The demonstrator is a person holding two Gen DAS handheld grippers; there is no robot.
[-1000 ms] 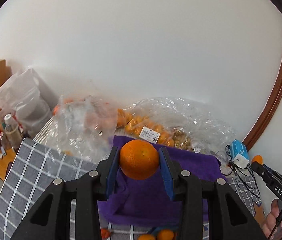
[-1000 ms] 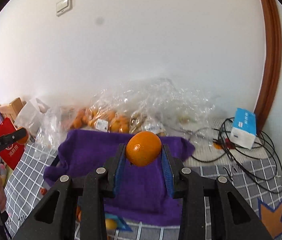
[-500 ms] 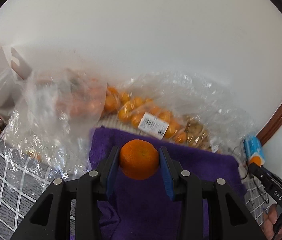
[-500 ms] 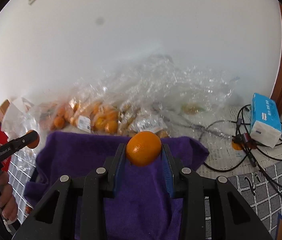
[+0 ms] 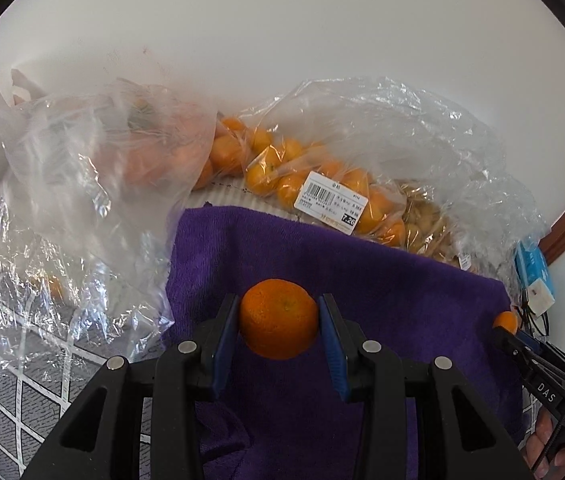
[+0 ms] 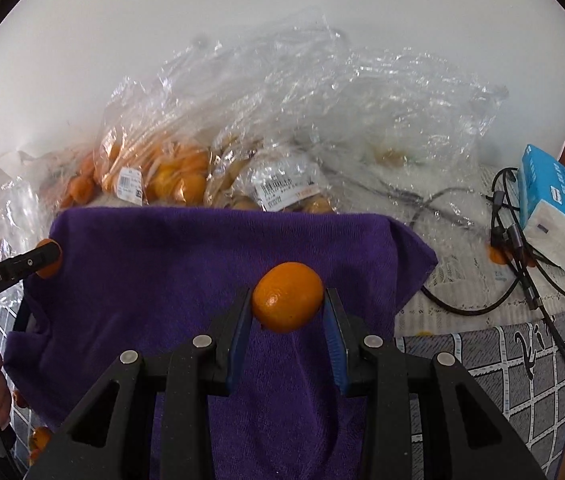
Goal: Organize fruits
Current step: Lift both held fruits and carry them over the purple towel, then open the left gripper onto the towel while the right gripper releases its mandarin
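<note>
My left gripper [image 5: 279, 322] is shut on an orange [image 5: 278, 318] and holds it over the left part of a purple towel [image 5: 382, 280]. My right gripper [image 6: 287, 304] is shut on a second orange [image 6: 287, 297] over the same towel [image 6: 162, 264], right of its middle. Each gripper shows at the edge of the other's view, the right one [image 5: 506, 326] low at the right, the left one [image 6: 44, 260] at the left. Clear bags of small oranges [image 5: 314, 184] lie behind the towel against the wall, and also show in the right wrist view [image 6: 162, 172].
A crumpled clear bag [image 5: 82, 200] with fruit lies left of the towel. More plastic bags [image 6: 382, 112], black cables [image 6: 522, 272] and a blue tissue pack [image 6: 550, 208] lie at the right. A grey checked cloth [image 6: 502, 360] covers the table. A loose orange [image 6: 40, 438] lies low left.
Both grippers have moved forward and lower over the purple towel toward the bags, each still holding its orange. The wall switch and the table's left clutter have left view.
</note>
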